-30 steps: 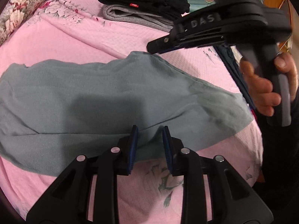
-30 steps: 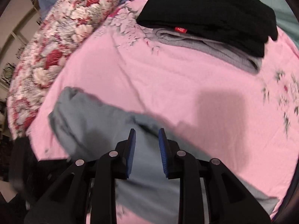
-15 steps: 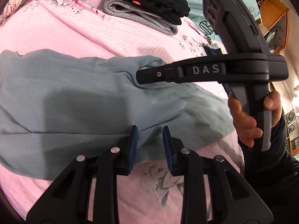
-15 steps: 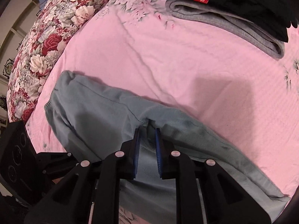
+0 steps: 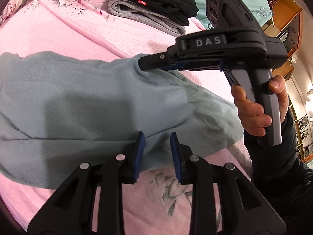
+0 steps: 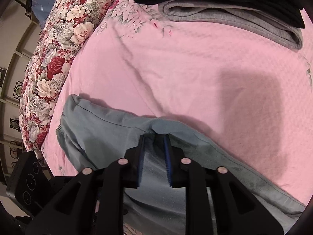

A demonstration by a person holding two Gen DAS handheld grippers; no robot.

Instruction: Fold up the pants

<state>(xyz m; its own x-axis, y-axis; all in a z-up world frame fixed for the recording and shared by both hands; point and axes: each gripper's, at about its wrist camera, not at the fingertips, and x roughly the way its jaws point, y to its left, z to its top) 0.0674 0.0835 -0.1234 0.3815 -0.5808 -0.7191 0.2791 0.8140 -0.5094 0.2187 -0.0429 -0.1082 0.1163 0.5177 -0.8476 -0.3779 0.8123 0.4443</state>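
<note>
Bedroom setting: a pink quilted bedspread (image 6: 195, 62) with floral print covers the bed we work on. The grey-blue fleece pants (image 5: 82, 105) lie spread across its near part, waistband end toward the floral pillow (image 6: 58, 45), one edge lifted off the bedspread. The right gripper (image 6: 154, 146) has its blue pads narrowed around a raised fold at the far edge of the pants; in the left wrist view its tip sits at a bunched peak of fabric, so we judge it clamped on the cloth, though a sliver of gap shows between the pads in its own view. The left gripper (image 5: 156, 152) stands with jaws moderately apart at the near hem, cloth lying between the pads but not pinched. Beyond the pants, well apart, a folded black garment (image 5: 152, 2) rests on a folded grey garment (image 5: 144, 17). Risk as we judge it: the right grip looks shallow, taking only a thin ridge, so the fleece could slip out when lifted; with the left side unclamped, the near edge may drag and the fold land skewed. Hidden: the leg ends run out of both views, and the fabric directly under the right fingers cannot be made out.
</note>
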